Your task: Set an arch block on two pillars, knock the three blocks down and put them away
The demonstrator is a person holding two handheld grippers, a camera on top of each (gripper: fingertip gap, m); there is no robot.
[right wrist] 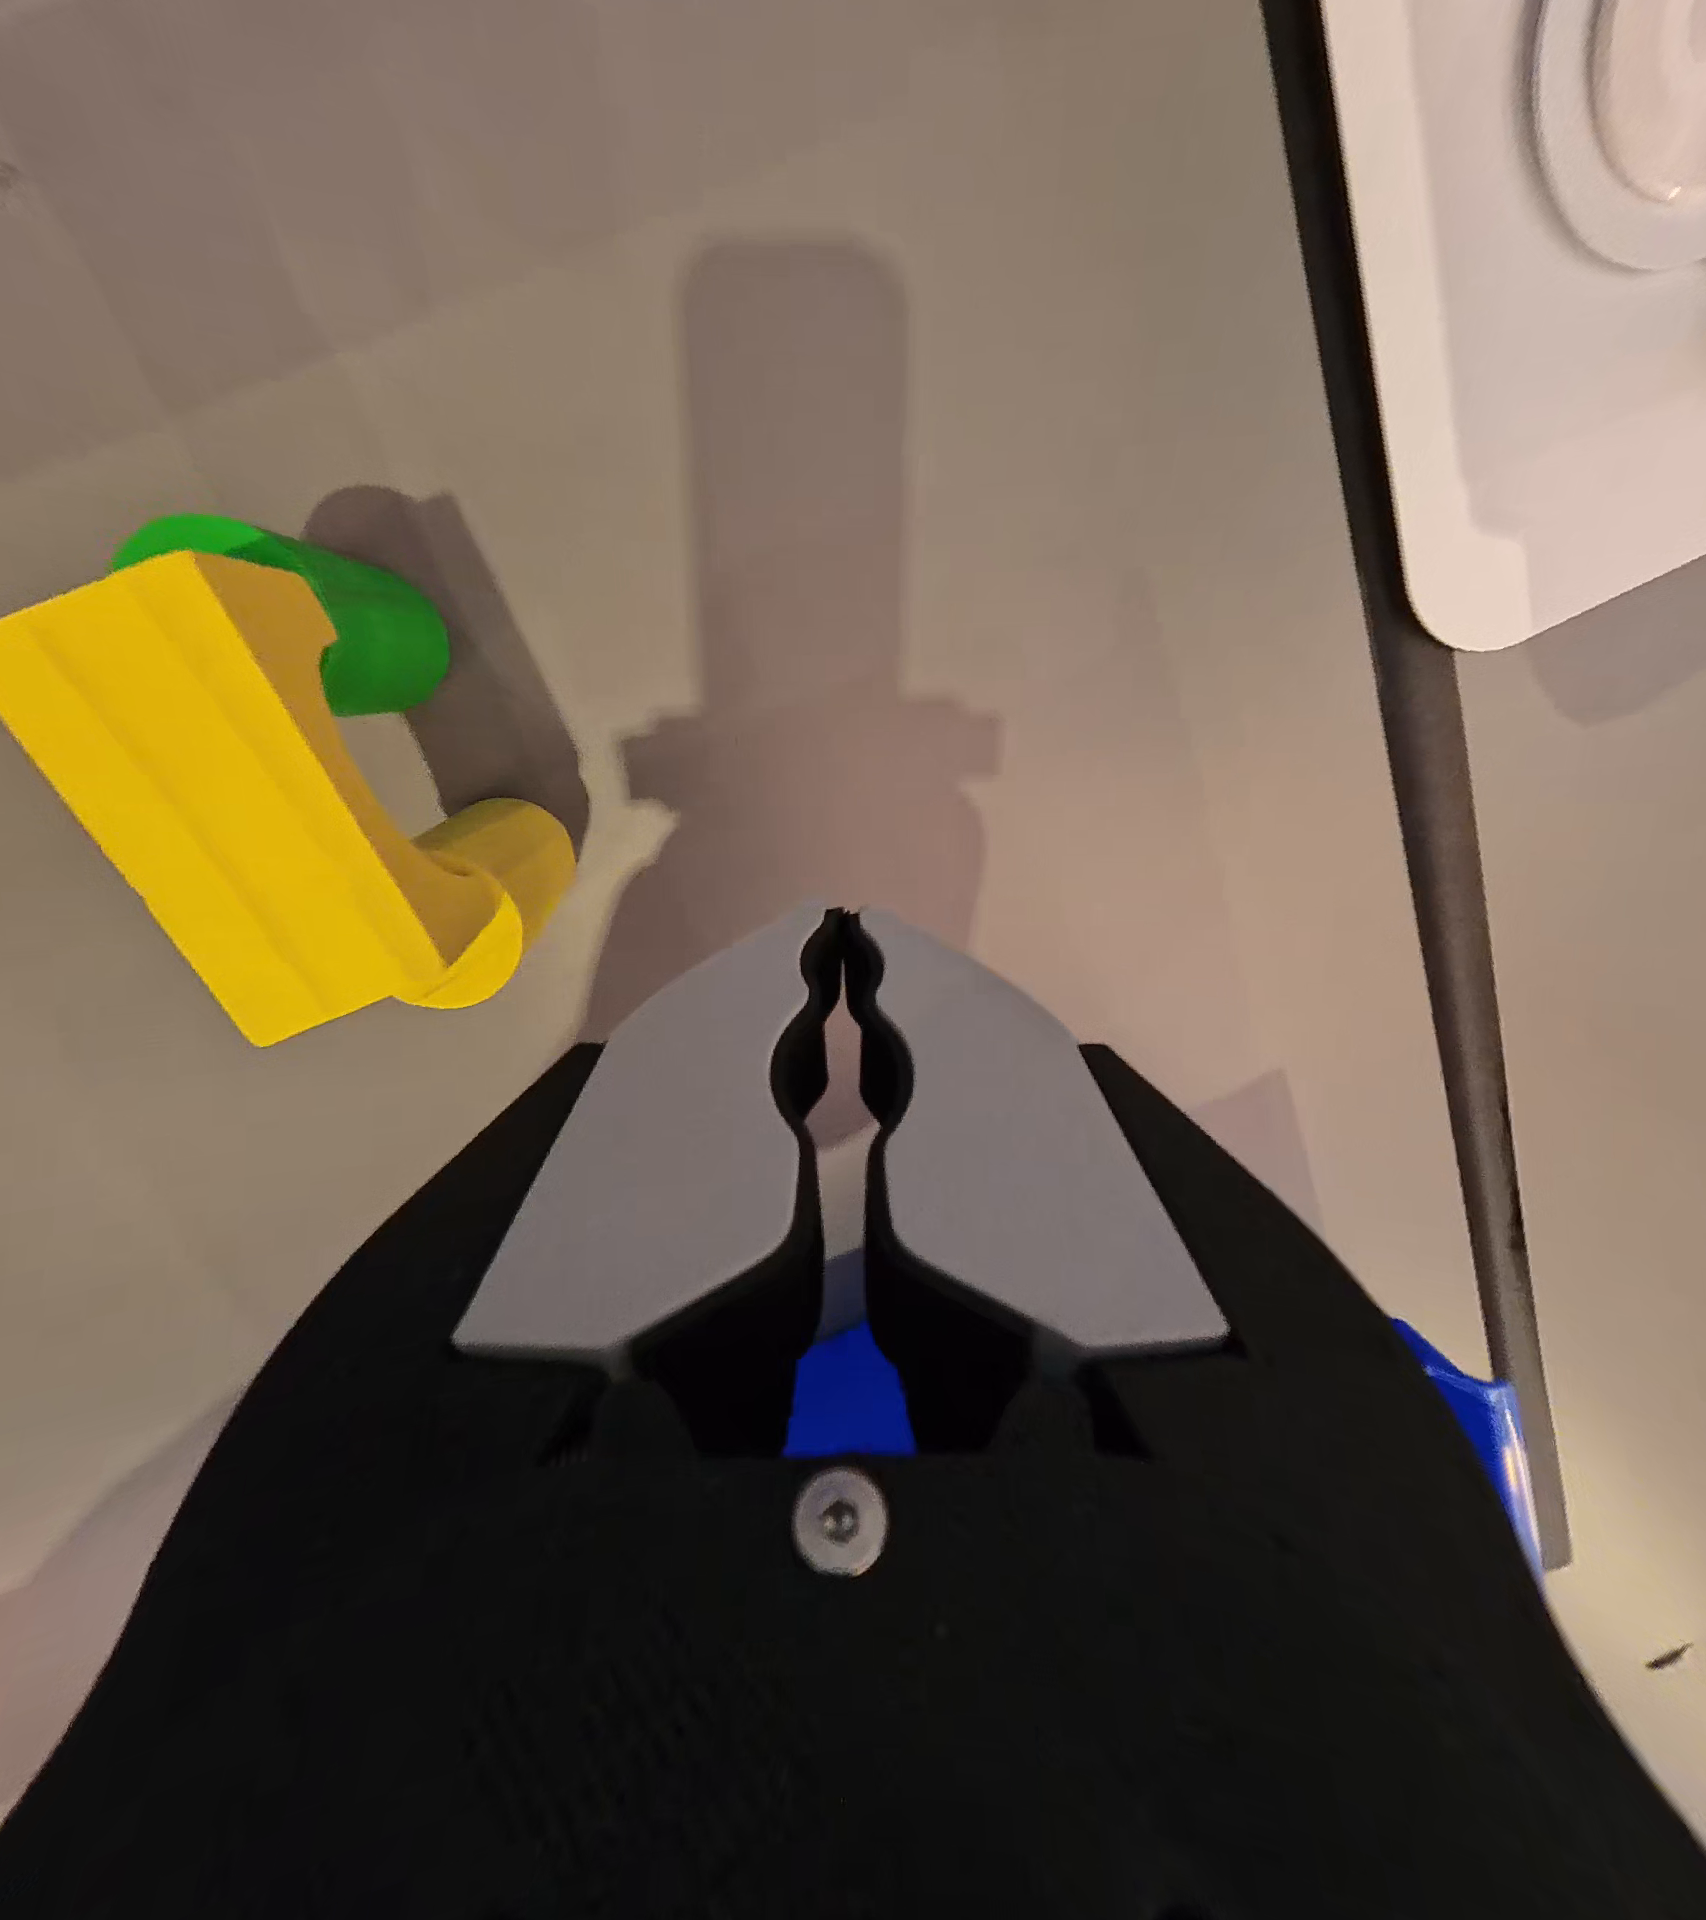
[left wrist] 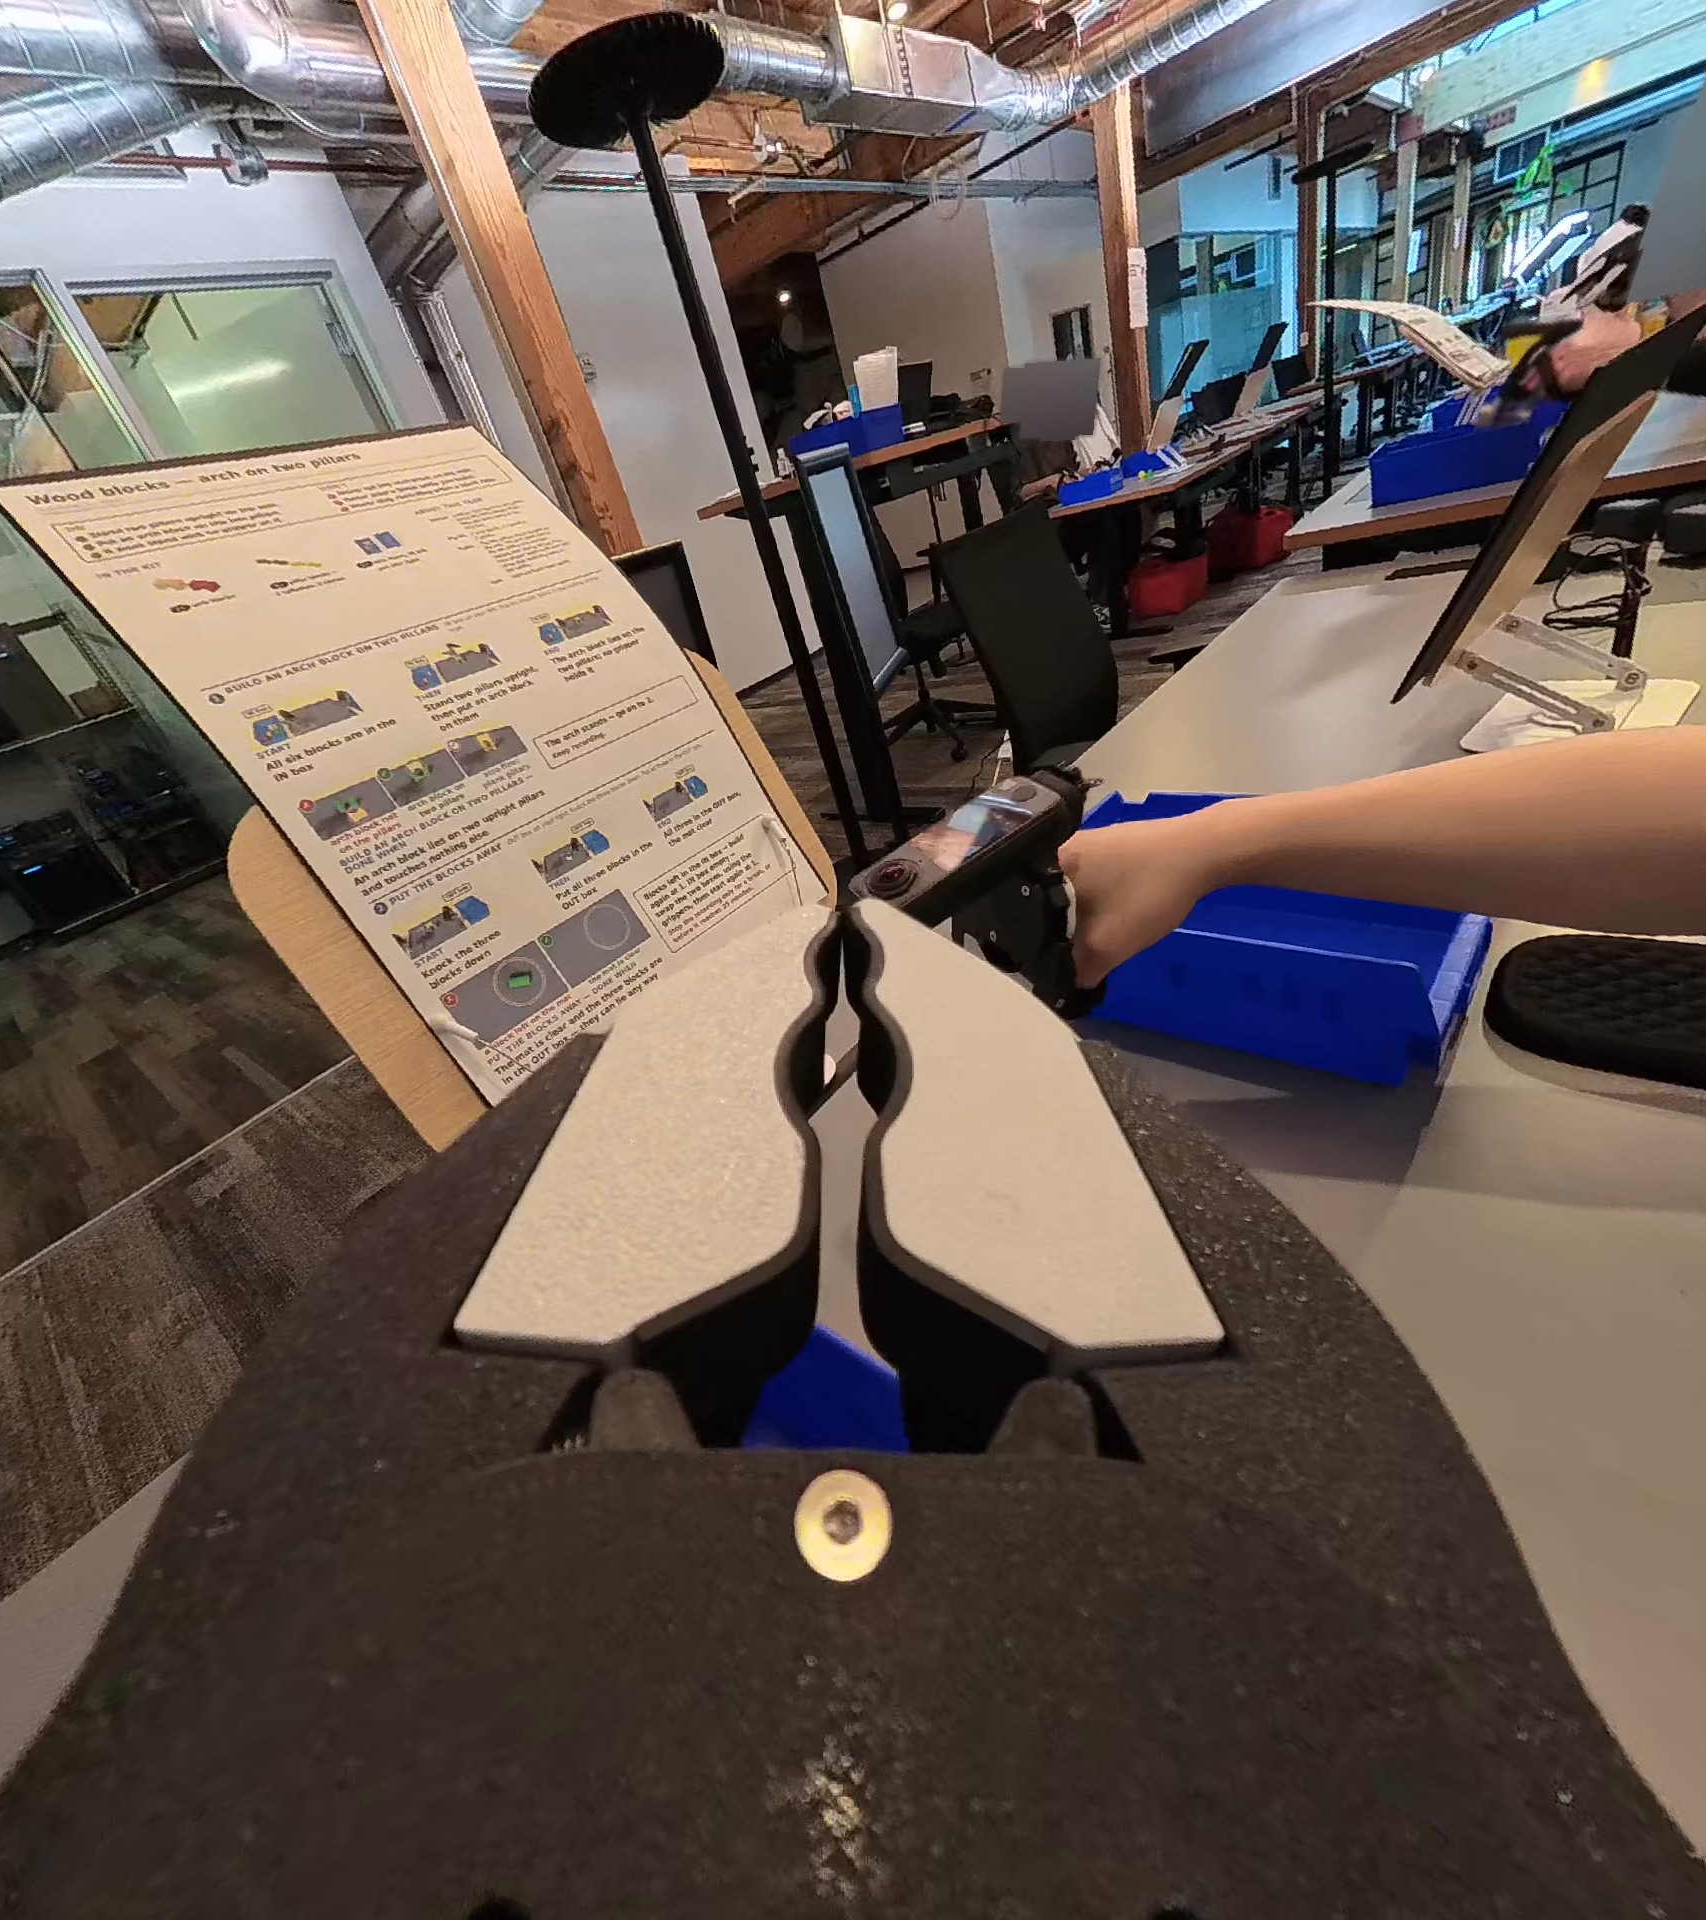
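Here the yellow arch (right wrist: 205,800) stands on its pillars (right wrist: 381,634) left of the empty, closed right tongs (right wrist: 844,920).

You're working in an open-plan office or lab loft: exposed silver ventilation ducts (left wrist: 932,73) and timber posts (left wrist: 506,270) overhead, rows of wooden-topped desks (left wrist: 890,457) carrying monitors and blue plastic bins (left wrist: 1451,462), black office chairs (left wrist: 1036,634), grey patterned carpet (left wrist: 101,1143), glass-walled rooms (left wrist: 225,364).

Arch block (right wrist: 205,800) atop two pillars (right wrist: 381,634), left.
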